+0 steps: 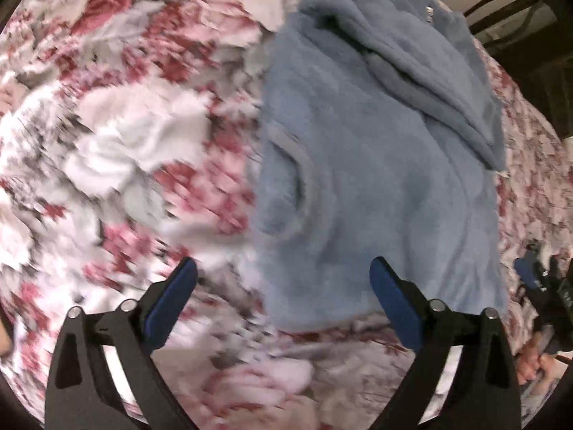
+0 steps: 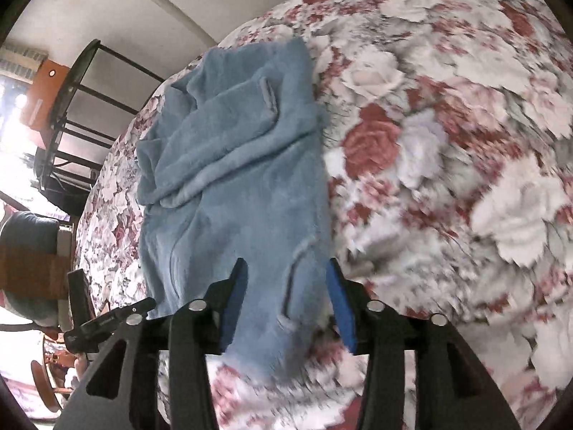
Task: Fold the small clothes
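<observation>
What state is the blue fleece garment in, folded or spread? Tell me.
Partly folded: the blue fleece garment lies on the floral bedspread with one sleeve laid across its body.

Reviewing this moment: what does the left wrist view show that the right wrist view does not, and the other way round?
Only the left wrist view: the right tool seen from outside at the right edge, with a hand below it.
Only the right wrist view: a white wall, a black metal frame and an orange fixture beyond the bed.
Both: the blue fleece garment lying partly folded on the floral bedspread, and open blue-padded jaws.
</observation>
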`<state>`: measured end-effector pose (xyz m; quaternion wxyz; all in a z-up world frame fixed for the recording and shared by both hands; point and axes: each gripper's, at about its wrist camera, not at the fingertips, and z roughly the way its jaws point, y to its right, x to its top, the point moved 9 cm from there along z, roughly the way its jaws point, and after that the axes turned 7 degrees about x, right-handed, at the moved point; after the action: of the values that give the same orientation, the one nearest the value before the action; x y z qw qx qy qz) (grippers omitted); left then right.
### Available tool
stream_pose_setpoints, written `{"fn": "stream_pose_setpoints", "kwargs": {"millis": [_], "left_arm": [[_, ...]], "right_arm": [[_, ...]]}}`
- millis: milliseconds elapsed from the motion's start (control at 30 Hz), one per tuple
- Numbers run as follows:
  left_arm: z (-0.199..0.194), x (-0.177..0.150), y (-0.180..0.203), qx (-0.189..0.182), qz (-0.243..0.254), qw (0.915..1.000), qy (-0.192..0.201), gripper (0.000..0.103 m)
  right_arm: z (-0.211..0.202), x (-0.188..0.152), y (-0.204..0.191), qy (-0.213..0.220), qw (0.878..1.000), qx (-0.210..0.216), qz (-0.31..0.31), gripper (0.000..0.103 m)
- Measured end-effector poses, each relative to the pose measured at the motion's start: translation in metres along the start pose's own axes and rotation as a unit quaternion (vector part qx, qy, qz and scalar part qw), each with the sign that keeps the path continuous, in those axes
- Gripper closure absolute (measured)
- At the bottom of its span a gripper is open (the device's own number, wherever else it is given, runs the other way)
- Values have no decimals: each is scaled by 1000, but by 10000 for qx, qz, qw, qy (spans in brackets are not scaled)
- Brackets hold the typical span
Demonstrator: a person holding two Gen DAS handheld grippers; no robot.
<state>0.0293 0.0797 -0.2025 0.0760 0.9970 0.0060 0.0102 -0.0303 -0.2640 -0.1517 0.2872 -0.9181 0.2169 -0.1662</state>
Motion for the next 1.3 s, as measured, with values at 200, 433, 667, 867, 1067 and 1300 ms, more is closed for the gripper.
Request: {"fn": "stream_pose_setpoints", "kwargs": {"millis": [200,433,667,867,1067,1300], "left_arm": [[27,-35,20,160,89,9995,-253,31],[21,-27,24,-110,-209,9995,-205,73],[7,-37,-11,-333,-300,9988,-205,84],[24,-31,-12,-604,-684,9951,-381,54],[12,-29,-15,-497,-568,9970,-171,93],[-44,-30,-35,-993,-965,9900,274,94]], "right_arm": [[1,-31,27,-263,9978,290,536,50],[15,-39,10,-470,9957,655,456,50],[31,-50,2,-629,9976,274,41,81],[30,-51,2,-657,9966,468,156,79],[33,-53,5,-669,9963,500,213,89],[-11,-34,-4,5,9959,849,316,91]]}}
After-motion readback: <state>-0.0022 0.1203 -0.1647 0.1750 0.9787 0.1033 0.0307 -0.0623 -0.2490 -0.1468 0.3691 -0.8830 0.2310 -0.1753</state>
